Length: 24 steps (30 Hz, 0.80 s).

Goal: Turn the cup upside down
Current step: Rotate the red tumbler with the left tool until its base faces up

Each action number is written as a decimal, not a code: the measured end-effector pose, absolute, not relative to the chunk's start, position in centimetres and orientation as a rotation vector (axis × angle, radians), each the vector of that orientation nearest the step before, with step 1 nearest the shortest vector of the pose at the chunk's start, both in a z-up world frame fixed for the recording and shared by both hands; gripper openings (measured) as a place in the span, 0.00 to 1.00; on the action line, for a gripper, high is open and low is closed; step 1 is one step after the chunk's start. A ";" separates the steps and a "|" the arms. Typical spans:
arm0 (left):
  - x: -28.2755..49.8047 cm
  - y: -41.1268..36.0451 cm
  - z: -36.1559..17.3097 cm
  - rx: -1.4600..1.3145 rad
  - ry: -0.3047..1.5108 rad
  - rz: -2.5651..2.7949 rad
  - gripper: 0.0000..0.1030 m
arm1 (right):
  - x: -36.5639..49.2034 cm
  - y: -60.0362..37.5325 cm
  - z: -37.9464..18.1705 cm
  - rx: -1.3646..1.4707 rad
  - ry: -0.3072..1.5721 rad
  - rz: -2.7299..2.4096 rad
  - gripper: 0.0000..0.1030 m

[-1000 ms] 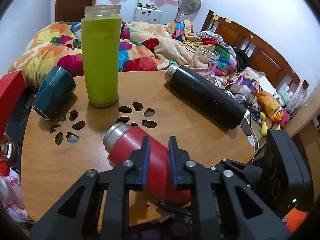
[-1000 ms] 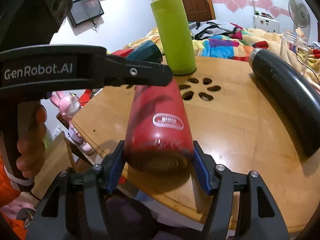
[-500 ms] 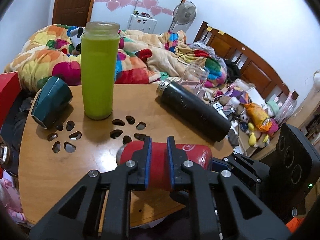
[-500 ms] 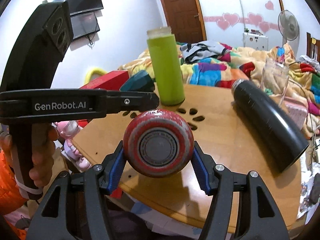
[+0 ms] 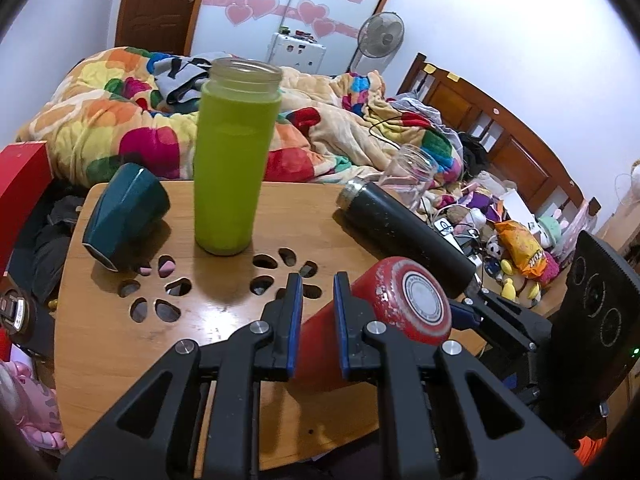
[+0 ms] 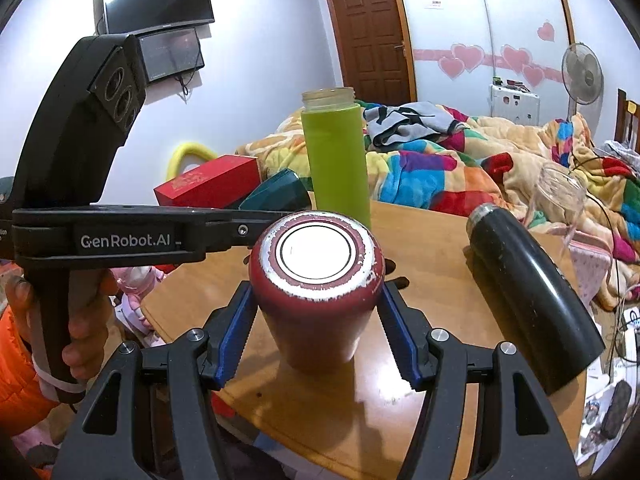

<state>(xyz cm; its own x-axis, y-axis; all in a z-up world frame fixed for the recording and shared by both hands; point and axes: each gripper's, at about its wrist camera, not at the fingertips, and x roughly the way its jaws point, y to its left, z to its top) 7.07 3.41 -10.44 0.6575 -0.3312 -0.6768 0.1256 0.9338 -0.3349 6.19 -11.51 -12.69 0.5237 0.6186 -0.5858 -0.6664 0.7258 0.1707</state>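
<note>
The red metal cup (image 6: 316, 304) is held in my right gripper (image 6: 318, 332), tilted with its worn flat base (image 6: 316, 254) up and toward the camera. Its mouth points down toward the wooden table (image 6: 436, 264) and is hidden. In the left wrist view the red cup (image 5: 384, 312) leans over the table's near right edge. My left gripper (image 5: 316, 320) is nearly closed and empty just left of the cup, its right finger (image 5: 342, 316) in front of the cup's side.
A tall green cup (image 5: 232, 160) stands upright at the table's middle back. A teal cup (image 5: 124, 212) lies on its side at the left. A black flask (image 5: 404, 236) lies at the right, a glass jar (image 5: 408, 172) behind it. A bed with a colourful blanket (image 5: 120, 132) is behind.
My right gripper has turned the red cup from lying level to base-up, mouth downward. My left gripper stayed beside it.
</note>
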 end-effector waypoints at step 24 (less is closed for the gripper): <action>6.6 6.0 -12.0 -0.296 0.853 -0.232 0.25 | 7.0 -9.3 -13.0 -0.080 0.713 0.779 0.59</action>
<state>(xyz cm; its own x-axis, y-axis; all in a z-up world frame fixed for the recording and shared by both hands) 6.58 5.98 -12.04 0.6367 -0.3174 -0.7027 0.0831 0.9343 -0.3467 6.98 -9.30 -13.00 0.4928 0.6155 -0.6151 -0.6674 0.7209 0.1867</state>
